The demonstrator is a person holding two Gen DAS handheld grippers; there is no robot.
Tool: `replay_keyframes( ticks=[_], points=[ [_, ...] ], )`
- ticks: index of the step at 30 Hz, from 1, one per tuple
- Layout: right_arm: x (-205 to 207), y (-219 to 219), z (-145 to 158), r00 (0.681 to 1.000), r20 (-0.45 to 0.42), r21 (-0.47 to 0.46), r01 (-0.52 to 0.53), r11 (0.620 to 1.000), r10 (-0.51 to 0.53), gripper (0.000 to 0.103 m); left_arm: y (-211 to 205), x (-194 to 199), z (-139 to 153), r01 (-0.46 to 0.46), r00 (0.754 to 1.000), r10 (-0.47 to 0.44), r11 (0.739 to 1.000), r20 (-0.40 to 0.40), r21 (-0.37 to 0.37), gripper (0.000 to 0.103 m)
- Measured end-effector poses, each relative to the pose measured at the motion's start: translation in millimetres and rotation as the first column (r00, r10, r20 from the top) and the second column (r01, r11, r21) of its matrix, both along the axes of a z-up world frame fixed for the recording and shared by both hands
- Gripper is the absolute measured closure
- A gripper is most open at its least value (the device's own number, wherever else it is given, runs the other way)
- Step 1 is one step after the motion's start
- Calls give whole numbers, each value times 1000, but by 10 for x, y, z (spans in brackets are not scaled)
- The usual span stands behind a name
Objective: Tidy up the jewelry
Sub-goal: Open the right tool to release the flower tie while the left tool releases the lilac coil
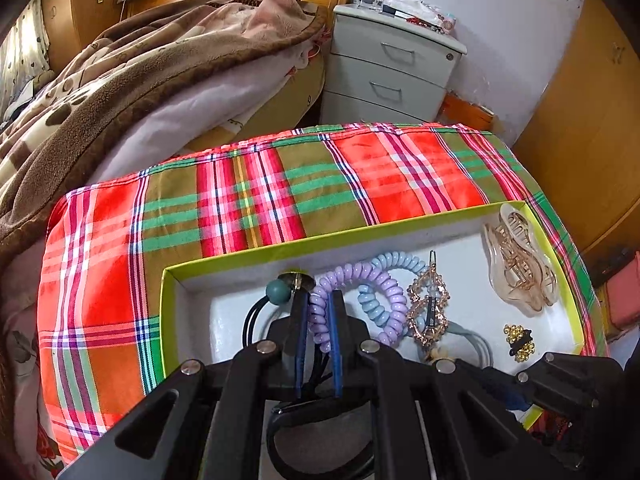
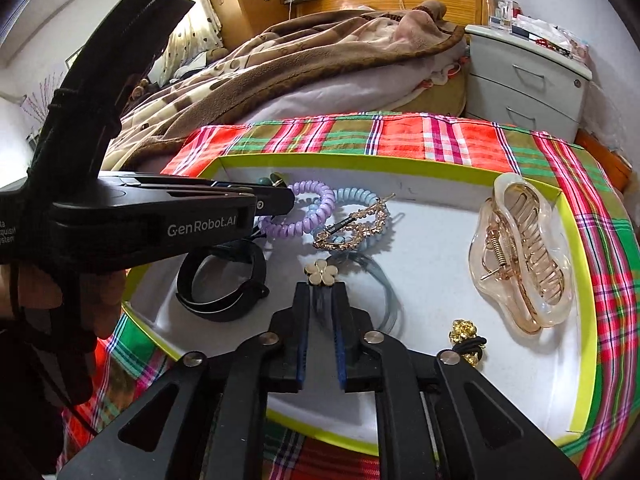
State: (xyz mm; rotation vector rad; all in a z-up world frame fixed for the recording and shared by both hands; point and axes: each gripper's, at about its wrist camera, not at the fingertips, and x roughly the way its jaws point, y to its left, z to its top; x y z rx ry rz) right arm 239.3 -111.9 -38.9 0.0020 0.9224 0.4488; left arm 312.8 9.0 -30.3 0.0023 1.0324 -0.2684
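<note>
Two hand-held grippers work over a shallow tray (image 2: 578, 292) with a white floor and lime-green walls, set on a red, green and olive plaid cloth (image 1: 248, 196) that covers the bench.

The left hand-held gripper (image 1: 319, 300) has its jaws drawn close around the purple coil hair tie (image 1: 320, 320), which runs up between the blue pads; the pads look to press on it. Looped with it, just to the right, lies a light blue coil hair tie (image 1: 374, 308). At the far left of the tray, just beyond the left fingertips, sits a black elastic with a teal bead (image 1: 279, 291).

The right hand-held gripper (image 2: 320, 294) stands a little apart, its jaws narrowly open, with the grey-blue elastic (image 2: 384, 292) of a cream flower hair tie (image 2: 320, 273) lying between the pads; whether they touch it I cannot tell. The flower sits just beyond the fingertips.

Between the coils and the flower rests a gold rhinestone barrette (image 2: 354, 222). A black strap (image 2: 218, 284) curls in the tray's left part. At the right lies a clear amber claw clip (image 2: 524, 256), and near it, toward the near wall, a small gold-beaded black elastic (image 2: 466, 338).

Beyond the bench are a bed with a brown blanket (image 1: 132, 76) and a grey drawer cabinet (image 1: 392, 68).
</note>
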Motion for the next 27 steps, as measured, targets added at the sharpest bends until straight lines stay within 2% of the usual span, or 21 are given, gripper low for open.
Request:
replay_keyframes(
  ticks=[4, 9, 17, 27],
  points=[
    [-14, -14, 28, 1000, 10, 4, 0, 1000, 0, 89, -3, -28, 29, 6, 1000, -6, 1000, 6, -1, 84],
    [-53, -24, 60, 1000, 20, 3, 7, 1000, -7, 76, -1, -60, 91, 2, 1000, -2, 1000, 13, -6, 78],
    [-217, -133, 180, 998, 55, 12, 31, 999, -31, 76, 4, -201, 258, 2, 999, -2, 1000, 47, -11, 73],
    [-634, -522, 402, 987, 112, 38, 113, 993, -117, 76, -6, -651, 485, 16, 995, -10, 998, 104, -66, 72]
  ],
)
